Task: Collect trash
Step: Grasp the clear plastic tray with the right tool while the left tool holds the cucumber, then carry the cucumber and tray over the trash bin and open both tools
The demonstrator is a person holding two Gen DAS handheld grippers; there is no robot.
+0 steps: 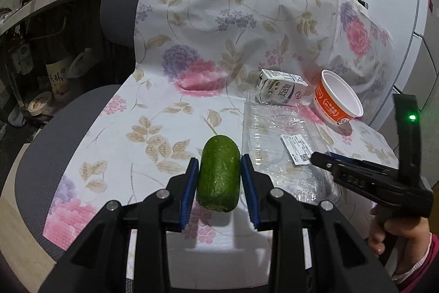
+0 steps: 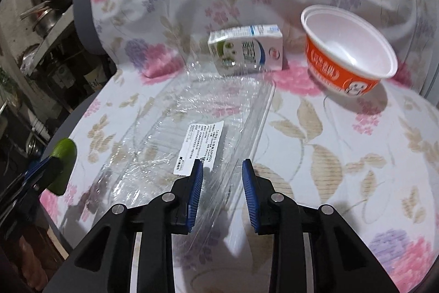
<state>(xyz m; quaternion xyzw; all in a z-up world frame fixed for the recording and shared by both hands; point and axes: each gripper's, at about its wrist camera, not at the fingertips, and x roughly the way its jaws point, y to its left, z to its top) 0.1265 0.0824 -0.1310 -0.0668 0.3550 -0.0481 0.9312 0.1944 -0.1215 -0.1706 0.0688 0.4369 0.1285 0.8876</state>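
Note:
My left gripper (image 1: 219, 164) is shut on a green cucumber piece (image 1: 218, 173) and holds it just above the flowered cloth on the chair seat. The piece also shows in the right wrist view (image 2: 62, 164), at the far left. My right gripper (image 2: 222, 165) is open, its jaws on either side of the raised edge of a clear plastic tray (image 2: 192, 133) with a white label; the same tray lies flat in the left wrist view (image 1: 277, 136). Behind it stand a white milk carton (image 2: 247, 50) and a tilted orange paper bowl (image 2: 348, 45).
A flowered cloth (image 1: 153, 111) covers a grey chair seat and backrest. Shelves with pots and bottles (image 1: 41, 26) stand to the left. The right gripper's body and the hand holding it (image 1: 389, 183) are at the right of the left wrist view.

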